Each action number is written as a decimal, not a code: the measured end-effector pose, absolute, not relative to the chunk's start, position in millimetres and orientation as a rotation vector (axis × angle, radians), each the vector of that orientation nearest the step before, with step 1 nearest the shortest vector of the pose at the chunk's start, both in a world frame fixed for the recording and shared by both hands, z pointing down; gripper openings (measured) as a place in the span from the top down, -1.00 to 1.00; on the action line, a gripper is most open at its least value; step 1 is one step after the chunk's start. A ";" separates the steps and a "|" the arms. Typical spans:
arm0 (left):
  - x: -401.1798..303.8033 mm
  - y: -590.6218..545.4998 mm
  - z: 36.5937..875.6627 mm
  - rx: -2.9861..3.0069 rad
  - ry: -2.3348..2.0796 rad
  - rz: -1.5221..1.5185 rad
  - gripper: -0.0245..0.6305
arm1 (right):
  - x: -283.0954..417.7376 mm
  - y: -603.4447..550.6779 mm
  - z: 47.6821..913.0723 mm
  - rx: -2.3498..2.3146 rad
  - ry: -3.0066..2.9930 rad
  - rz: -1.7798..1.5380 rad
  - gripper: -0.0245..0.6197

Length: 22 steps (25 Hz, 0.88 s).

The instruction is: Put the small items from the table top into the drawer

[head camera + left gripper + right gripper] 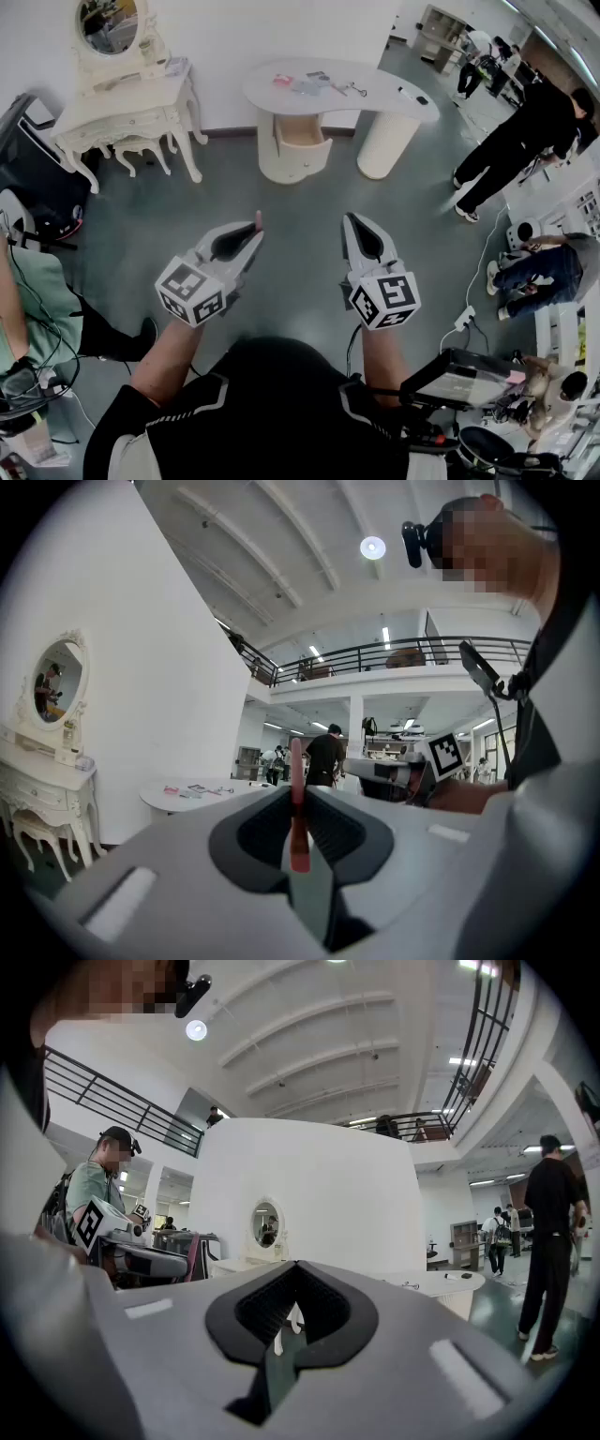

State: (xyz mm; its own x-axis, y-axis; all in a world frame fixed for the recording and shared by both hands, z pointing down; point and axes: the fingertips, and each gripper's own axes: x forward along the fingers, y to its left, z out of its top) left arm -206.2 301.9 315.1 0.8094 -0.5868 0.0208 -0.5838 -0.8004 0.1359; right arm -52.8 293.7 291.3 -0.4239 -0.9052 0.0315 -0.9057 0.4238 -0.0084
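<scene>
Head view: small items (314, 86) are seen on the white table (398, 105), straight ahead and well apart from both grippers (neither clearly nearer). The drawer (302, 142) stands open beneath. The left gripper (253, 232) is pinched on a thin red strip (296, 803); the right gripper (353, 223) is closed, nothing held.

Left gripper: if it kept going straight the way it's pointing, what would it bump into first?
Probably the white curved table: the left gripper points level over bare floor towards it, with nothing in between. Whether it hits or skims past is hard to tell.
</scene>
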 end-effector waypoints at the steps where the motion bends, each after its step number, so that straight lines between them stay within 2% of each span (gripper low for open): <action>1: -206.6 301.5 315.7 2.858 -0.929 -0.032 0.79 | -53.3 292.4 291.0 1.676 -2.631 0.034 0.92; 22: -234.8 297.3 321.8 2.840 -0.921 -0.060 0.79 | -82.6 287.7 295.8 1.667 -2.649 0.093 0.92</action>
State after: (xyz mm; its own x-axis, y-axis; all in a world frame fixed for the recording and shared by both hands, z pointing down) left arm -234.8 297.3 321.8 0.8099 -0.5864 0.0095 -0.5802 -0.7987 0.1594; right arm -82.6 287.7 295.8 -0.4334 -0.9003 0.0404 -0.9009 0.4316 -0.0449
